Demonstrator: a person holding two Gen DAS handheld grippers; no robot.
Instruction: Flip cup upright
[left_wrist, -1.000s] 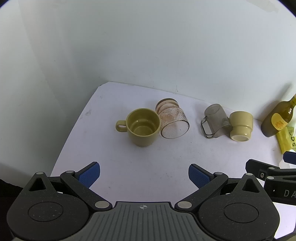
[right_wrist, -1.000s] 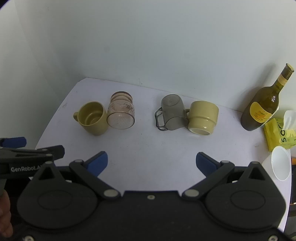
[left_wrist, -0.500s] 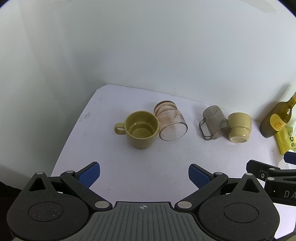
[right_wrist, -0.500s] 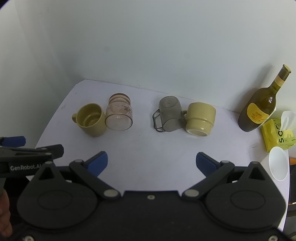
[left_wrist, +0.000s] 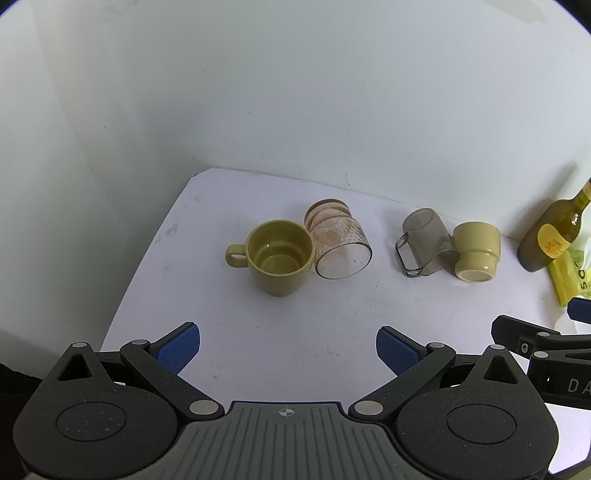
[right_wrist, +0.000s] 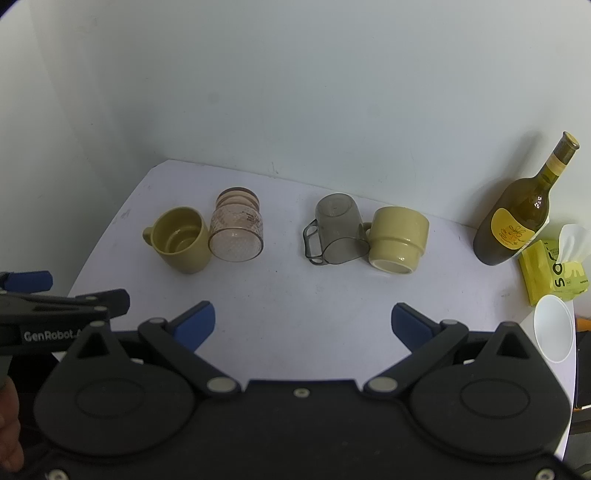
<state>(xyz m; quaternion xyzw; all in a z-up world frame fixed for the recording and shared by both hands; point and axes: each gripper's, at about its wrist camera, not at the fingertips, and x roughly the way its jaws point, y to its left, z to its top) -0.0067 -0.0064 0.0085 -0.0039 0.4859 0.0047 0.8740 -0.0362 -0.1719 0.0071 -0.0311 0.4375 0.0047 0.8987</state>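
Observation:
Four cups stand in a row on the white table (left_wrist: 295, 325). An olive mug (left_wrist: 275, 256) (right_wrist: 181, 240) stands upright at the left. A pink textured glass (left_wrist: 340, 243) (right_wrist: 236, 230) lies on its side against it, mouth toward me. A grey clear mug (left_wrist: 424, 240) (right_wrist: 338, 229) lies tilted against a pale yellow cup (left_wrist: 476, 245) (right_wrist: 397, 238), which also lies tipped, its foot ring toward me. My left gripper (left_wrist: 288, 349) is open and empty, well short of the cups. My right gripper (right_wrist: 301, 323) is open and empty too.
A wine bottle (right_wrist: 517, 218) (left_wrist: 550, 236) stands at the back right. A yellow tissue pack (right_wrist: 554, 273) and a white paper cup (right_wrist: 554, 332) sit at the right edge. White walls close the back and left.
Both grippers have drawn back and up a little, so the cups sit slightly further away. Nothing on the table has moved.

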